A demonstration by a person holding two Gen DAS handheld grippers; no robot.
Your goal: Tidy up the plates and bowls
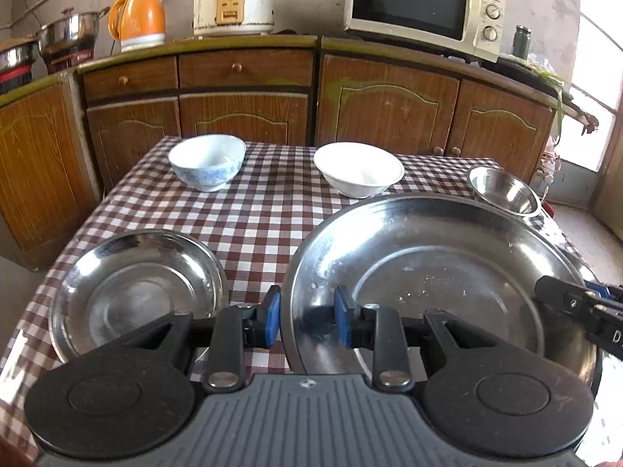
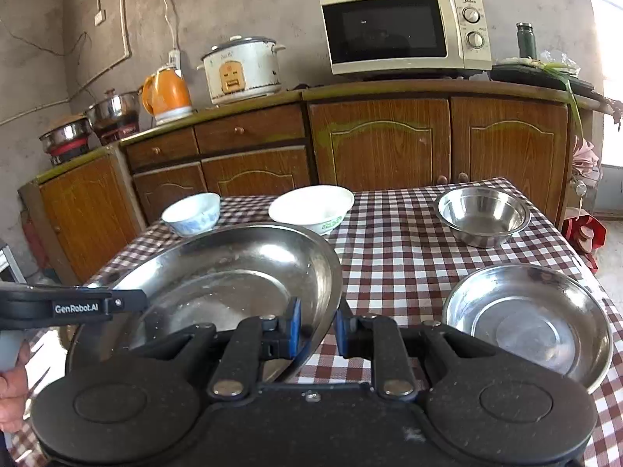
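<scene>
Steel large round plate (image 2: pixel 218 272) at table's near middle, tilted | left gripper (image 1: pixel 307 317) and right gripper (image 2: pixel 317 329) straddle opposite rims, jaws parted, neither clamped | advice: seat pads fully, close together, lift level | neighbours: smaller steel plates (image 1: pixel 136 292), checked tablecloth (image 1: pixel 264 214)

right tongs (image 2: pixel 316 327) straddling large steel plate (image 2: pixel 218 272) rim

A home kitchen: wooden cabinets (image 2: pixel 381 140), a microwave (image 2: pixel 405 31), rice cooker (image 2: pixel 241 68), kettle (image 2: pixel 167 95) and checked tablecloth (image 2: pixel 393 249).
</scene>
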